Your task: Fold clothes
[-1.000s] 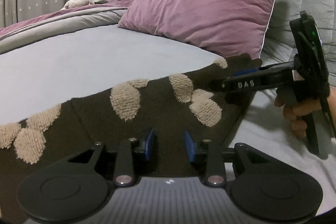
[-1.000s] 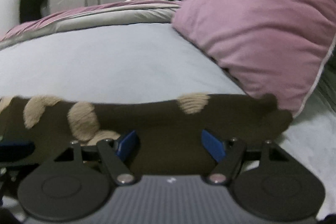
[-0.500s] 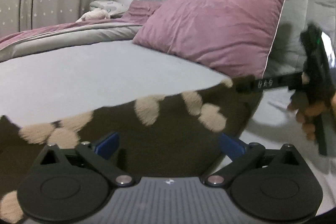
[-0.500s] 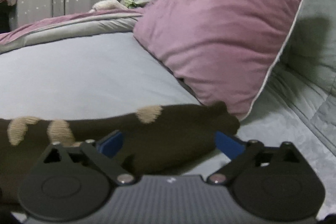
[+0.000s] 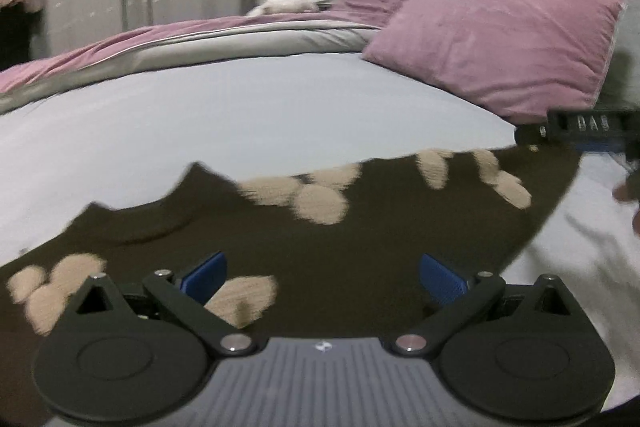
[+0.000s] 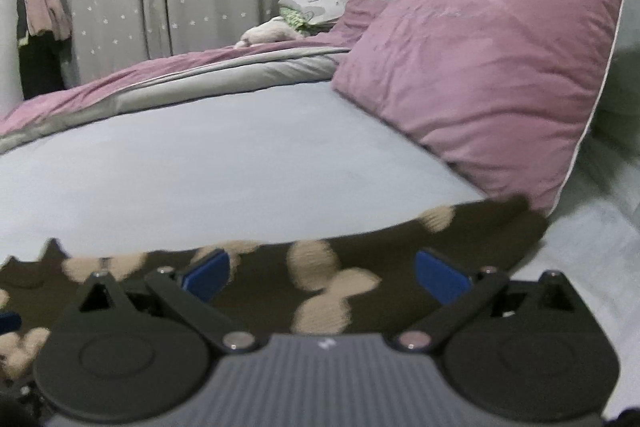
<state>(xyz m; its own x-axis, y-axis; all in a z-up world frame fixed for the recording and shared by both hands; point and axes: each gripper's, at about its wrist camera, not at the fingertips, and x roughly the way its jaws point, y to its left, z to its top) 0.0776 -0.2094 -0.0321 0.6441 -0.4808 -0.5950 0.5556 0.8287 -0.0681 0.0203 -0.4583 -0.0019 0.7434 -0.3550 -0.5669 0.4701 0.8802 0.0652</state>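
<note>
Both grippers' jaws gape over dark spotted garment [image 5: 360, 227] on bed [image 5: 240, 115]

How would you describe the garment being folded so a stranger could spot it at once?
Start at the bed with the mauve pillow. The garment lies flat on the pale sheet in front of that pillow. It alone is dark brown with fuzzy beige blotches.

I count one dark spotted garment [image 5: 360, 247] under my grippers, one pink pillow [image 6: 488, 67] ahead right, one folded pile [image 6: 310, 9] far ahead.
</note>
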